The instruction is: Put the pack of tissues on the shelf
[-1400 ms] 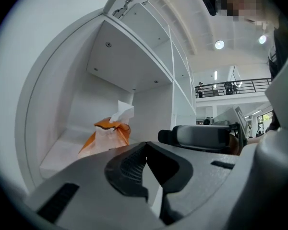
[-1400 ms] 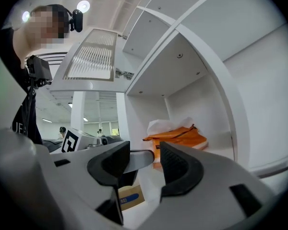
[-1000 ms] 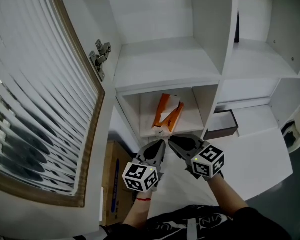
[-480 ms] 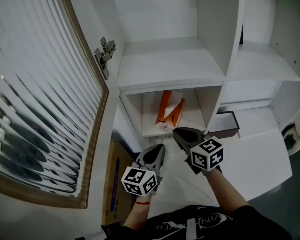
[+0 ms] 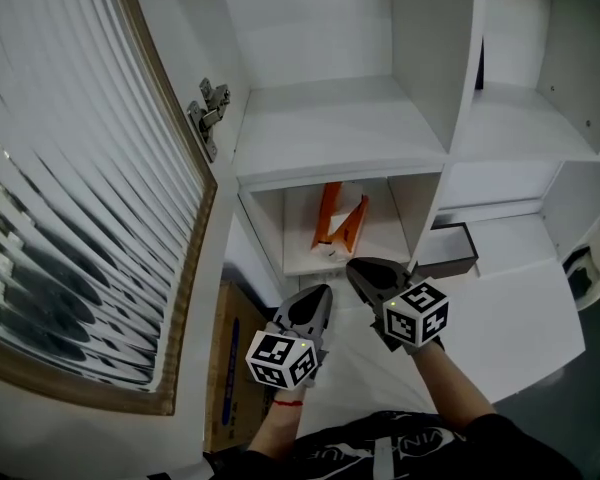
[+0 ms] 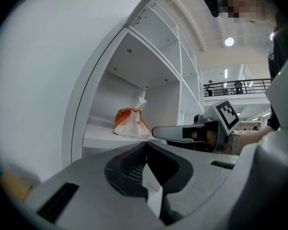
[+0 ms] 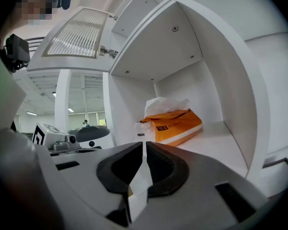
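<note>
The orange pack of tissues [image 5: 341,224], with a white tissue sticking out of its top, lies in the low shelf compartment [image 5: 298,259]. It also shows in the left gripper view [image 6: 129,123] and the right gripper view [image 7: 175,126]. Both grippers hover side by side just in front of that compartment and do not touch the pack. My left gripper [image 5: 320,293] [image 6: 145,145] is shut and empty. The jaws of my right gripper [image 5: 358,266] [image 7: 144,143] have just been closing with nothing between them, and they now stand shut.
An open cabinet door with ribbed glass [image 5: 80,198] and its hinge [image 5: 206,114] stand at the left. A wide white shelf [image 5: 330,128] sits above the compartment. A dark box [image 5: 448,249] rests on the ledge to the right. A cardboard box [image 5: 230,368] is on the floor.
My right gripper has shifted a little to the right, away from the left one. The left gripper and the tissue pack have stayed where they were.
</note>
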`<action>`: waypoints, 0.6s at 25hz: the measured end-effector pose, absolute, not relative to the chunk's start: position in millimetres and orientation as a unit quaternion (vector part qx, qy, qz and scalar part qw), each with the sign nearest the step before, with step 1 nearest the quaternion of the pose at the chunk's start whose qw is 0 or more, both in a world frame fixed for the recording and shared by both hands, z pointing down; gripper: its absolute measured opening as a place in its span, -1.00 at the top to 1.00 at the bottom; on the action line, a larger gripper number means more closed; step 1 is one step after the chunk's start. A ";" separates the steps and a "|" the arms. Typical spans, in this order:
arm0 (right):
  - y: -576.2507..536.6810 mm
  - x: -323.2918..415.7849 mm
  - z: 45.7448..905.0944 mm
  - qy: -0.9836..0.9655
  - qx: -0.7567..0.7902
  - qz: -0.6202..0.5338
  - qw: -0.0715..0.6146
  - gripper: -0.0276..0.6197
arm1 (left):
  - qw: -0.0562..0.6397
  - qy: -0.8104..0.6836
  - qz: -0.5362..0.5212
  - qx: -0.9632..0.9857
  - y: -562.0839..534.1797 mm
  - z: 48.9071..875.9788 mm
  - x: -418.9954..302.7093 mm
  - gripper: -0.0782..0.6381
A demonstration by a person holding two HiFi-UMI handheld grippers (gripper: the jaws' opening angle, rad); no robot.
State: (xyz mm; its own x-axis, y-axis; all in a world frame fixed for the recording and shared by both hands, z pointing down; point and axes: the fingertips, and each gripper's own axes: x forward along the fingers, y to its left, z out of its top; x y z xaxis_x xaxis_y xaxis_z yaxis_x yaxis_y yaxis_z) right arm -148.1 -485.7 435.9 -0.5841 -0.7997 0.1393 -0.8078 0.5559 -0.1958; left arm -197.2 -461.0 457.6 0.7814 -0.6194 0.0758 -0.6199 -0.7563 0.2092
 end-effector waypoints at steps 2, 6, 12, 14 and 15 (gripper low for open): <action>-480.7 -149.0 436.4 -0.883 0.456 0.111 0.022 0.83 | 0.107 -0.330 -0.002 0.938 -462.4 454.0 -194.6 0.76; -470.1 -147.9 436.3 -0.881 0.461 0.104 0.023 0.86 | 0.094 -0.323 -0.004 0.942 -460.0 445.9 -187.1 0.76; -453.8 -148.5 433.7 -0.883 0.458 0.101 0.016 0.90 | 0.088 -0.317 -0.005 0.944 -451.3 438.9 -179.2 0.76; -448.9 -149.4 435.6 -0.882 0.459 0.105 0.012 0.90 | 0.089 -0.316 -0.004 0.945 -448.2 439.9 -177.8 0.76; -446.4 -150.0 436.7 -0.882 0.458 0.106 0.011 0.90 | 0.089 -0.315 -0.003 0.945 -446.8 440.5 -177.3 0.76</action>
State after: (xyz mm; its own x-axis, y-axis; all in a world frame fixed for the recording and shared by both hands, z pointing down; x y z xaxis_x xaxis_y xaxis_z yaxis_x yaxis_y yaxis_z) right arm -150.0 -446.4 436.7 -0.5794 -0.8066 0.1173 -0.8113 0.5570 -0.1775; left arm -177.3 -446.8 440.5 0.8012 -0.5963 0.0498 -0.5951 -0.7853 0.1706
